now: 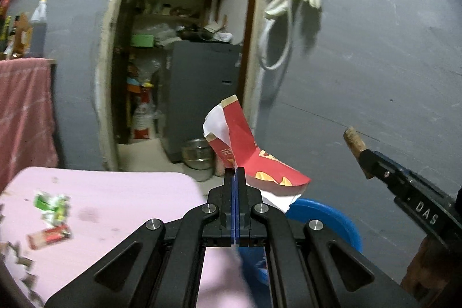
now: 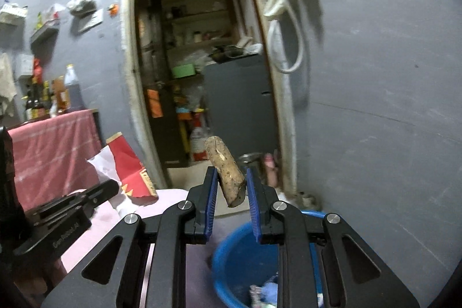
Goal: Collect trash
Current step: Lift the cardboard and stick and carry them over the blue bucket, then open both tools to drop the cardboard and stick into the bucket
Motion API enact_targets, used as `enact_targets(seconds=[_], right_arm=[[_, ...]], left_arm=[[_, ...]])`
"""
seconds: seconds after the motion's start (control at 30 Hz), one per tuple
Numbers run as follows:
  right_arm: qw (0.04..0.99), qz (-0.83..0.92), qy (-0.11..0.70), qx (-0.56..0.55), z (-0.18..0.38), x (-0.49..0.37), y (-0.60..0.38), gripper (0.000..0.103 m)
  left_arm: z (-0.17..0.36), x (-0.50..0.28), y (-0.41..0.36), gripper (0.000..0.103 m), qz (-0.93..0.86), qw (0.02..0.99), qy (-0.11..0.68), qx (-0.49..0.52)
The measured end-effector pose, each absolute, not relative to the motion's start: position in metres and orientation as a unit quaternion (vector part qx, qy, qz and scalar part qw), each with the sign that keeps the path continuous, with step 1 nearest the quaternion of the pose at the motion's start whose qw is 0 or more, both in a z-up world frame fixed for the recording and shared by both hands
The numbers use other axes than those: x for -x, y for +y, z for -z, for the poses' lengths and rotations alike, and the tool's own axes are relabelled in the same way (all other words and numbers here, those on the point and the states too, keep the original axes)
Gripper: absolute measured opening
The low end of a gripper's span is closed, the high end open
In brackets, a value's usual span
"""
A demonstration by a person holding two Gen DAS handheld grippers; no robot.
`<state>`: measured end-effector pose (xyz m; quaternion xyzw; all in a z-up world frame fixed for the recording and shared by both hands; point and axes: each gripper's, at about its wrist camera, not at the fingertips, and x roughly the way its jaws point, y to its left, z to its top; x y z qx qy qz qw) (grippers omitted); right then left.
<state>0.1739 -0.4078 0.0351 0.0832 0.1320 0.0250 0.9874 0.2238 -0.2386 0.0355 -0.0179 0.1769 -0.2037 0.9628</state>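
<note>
My left gripper is shut on a torn red and white paper carton, held in the air above the edge of the pink table and next to the blue bucket. The carton also shows in the right wrist view. My right gripper is shut on a brown stick-like piece of trash, held above the blue bucket. The same piece shows in the left wrist view. The bucket holds some scraps.
On the pink table lie a green wrapper, a red packet and several small scraps. An open doorway with a grey cabinet is ahead. A table with a red cloth and bottles stands left. A grey wall is right.
</note>
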Motion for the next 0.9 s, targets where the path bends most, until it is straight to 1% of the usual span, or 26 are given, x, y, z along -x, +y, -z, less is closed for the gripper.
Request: enact_targets(seconds=[0.17,0.33,0.53,0.73,0.8,0.83,0.87,0.9], right_arm=[[0.983,0.002,0.154,-0.100,-0.019,-0.172,-0.441,0.019],[0.977,0.018,0.178,-0.118,-0.004,-0.176,-0.463,0.019],[0.965,0.027,0.210,-0.152,0.011,-0.183,-0.481,0.019],[0.960,0.033,0.224,-0.166,0.019,-0.184,-0.488,0.020],[0.959,0.034,0.226,-0.170,0.019,-0.183,-0.490,0.022],[0.958,0.034,0.225,-0.172,0.019,-0.184,-0.490,0.026],[0.959,0.036,0.223,-0.173,0.018,-0.182,-0.490,0.031],[0.959,0.037,0.221,-0.173,0.017,-0.182,-0.490,0.033]], left_arm=[[-0.024,-0.237,-0.278,0.000,0.224,0.955,0.197,0.010],[-0.007,-0.255,-0.307,0.000,0.239,0.941,0.239,0.002],[0.016,-0.276,-0.321,0.000,0.252,0.925,0.285,0.006],[0.035,-0.283,-0.329,0.000,0.252,0.914,0.318,-0.001],[0.040,-0.286,-0.327,0.003,0.252,0.911,0.326,-0.002],[0.042,-0.286,-0.326,0.010,0.253,0.910,0.328,0.000],[0.043,-0.285,-0.324,0.022,0.253,0.910,0.328,0.002],[0.043,-0.284,-0.321,0.028,0.253,0.911,0.325,0.006]])
